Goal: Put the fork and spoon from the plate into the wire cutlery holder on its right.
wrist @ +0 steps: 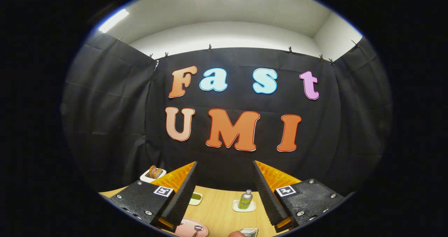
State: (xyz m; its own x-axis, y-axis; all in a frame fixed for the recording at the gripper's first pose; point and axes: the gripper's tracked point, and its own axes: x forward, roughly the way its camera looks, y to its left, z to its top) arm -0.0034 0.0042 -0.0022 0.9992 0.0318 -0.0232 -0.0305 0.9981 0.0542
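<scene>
While the gripper [224, 181] hangs with fingers spread wide and empty, a round pink plate [189, 229] holding a metal spoon [197, 228] sits below them.

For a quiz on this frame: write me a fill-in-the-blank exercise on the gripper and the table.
1. The gripper fingers stand ____, with nothing between them.
2. The spoon lies on the ____ plate.
3. The small bottle stands upright on a white ____, beyond the fingers.
4. The plate lies closer to the ____ finger.

Missing words: open; pink; coaster; left
</scene>
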